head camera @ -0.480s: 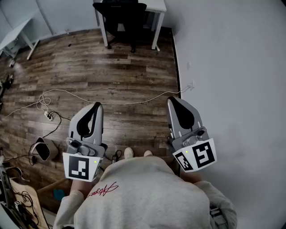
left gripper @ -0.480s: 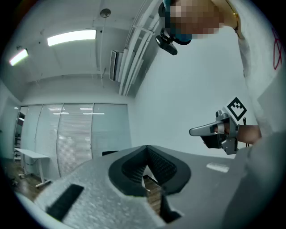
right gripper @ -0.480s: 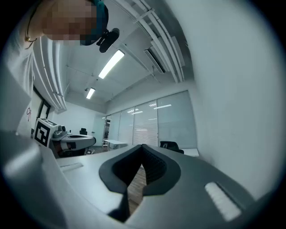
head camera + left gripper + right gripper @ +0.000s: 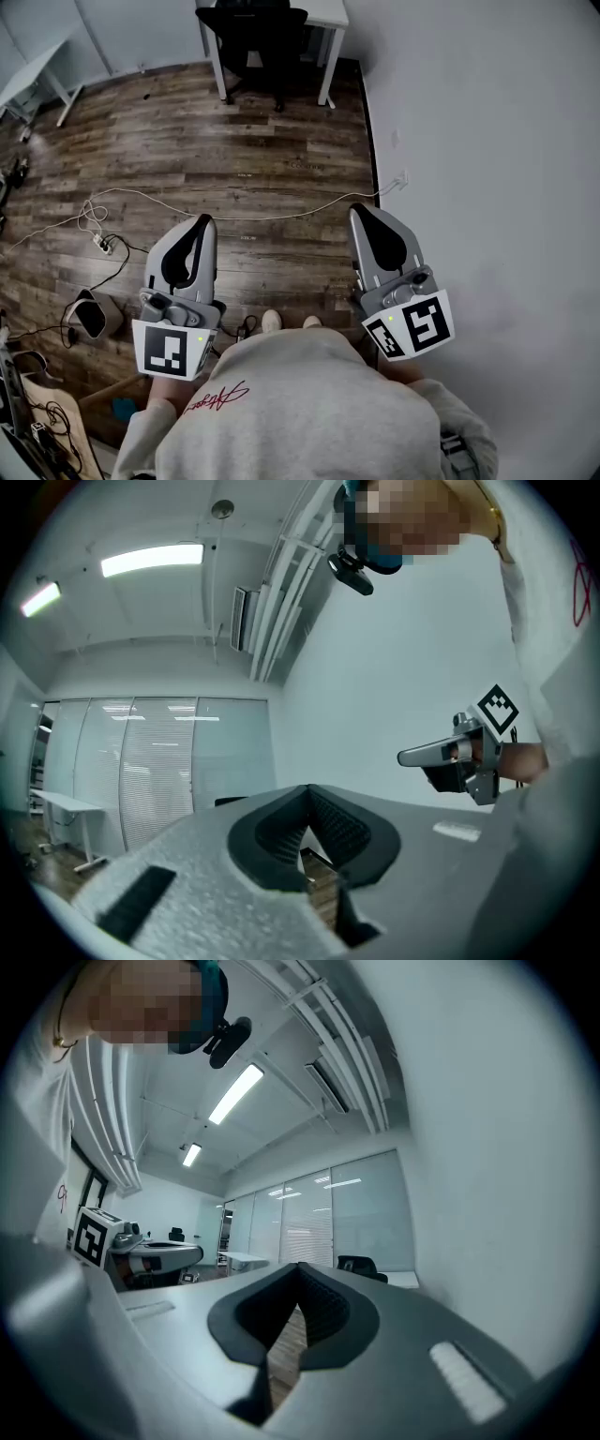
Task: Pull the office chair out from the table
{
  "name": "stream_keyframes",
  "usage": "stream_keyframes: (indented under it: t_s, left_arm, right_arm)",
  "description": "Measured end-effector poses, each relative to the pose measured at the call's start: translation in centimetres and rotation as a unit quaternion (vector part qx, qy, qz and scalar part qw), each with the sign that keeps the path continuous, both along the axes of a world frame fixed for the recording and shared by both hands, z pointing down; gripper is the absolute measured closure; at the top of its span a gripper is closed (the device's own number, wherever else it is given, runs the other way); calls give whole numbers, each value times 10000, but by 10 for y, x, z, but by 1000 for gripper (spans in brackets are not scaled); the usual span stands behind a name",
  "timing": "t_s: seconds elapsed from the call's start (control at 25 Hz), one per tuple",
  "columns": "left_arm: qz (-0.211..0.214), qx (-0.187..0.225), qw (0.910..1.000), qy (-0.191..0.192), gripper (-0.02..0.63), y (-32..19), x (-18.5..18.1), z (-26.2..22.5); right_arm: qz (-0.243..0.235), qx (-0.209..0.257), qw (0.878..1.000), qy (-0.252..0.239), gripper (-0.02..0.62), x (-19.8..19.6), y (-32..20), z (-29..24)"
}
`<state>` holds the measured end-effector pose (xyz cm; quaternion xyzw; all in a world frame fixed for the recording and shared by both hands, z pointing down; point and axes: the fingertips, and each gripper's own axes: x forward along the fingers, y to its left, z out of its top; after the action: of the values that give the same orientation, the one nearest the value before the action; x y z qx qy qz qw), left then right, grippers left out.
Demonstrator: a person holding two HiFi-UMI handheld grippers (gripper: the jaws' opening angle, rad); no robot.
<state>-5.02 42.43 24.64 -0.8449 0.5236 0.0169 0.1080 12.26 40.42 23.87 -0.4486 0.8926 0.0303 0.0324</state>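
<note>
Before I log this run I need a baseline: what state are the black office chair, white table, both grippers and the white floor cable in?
Black office chair: tucked under the table, not yet pulled out.
White table: standing, with the chair beneath it.
Left gripper: shut, empty.
Right gripper: shut, empty.
White cable: lying slack across the wooden floor.

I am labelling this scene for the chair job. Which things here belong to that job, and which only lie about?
For the job: office chair; the table it stands at; left gripper and right gripper, both shut, empty.

Just lying about: white cable on the floor; power strip; second white table at the left.
</note>
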Motion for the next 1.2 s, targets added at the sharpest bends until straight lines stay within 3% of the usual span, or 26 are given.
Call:
stream_keyframes:
  t_s: [1.2]
  left_arm:
    - [49,47,9998,-170,612,-5,-27,2]
  right_arm:
    - [383,36,9990,-223,594,-7,-1,-1]
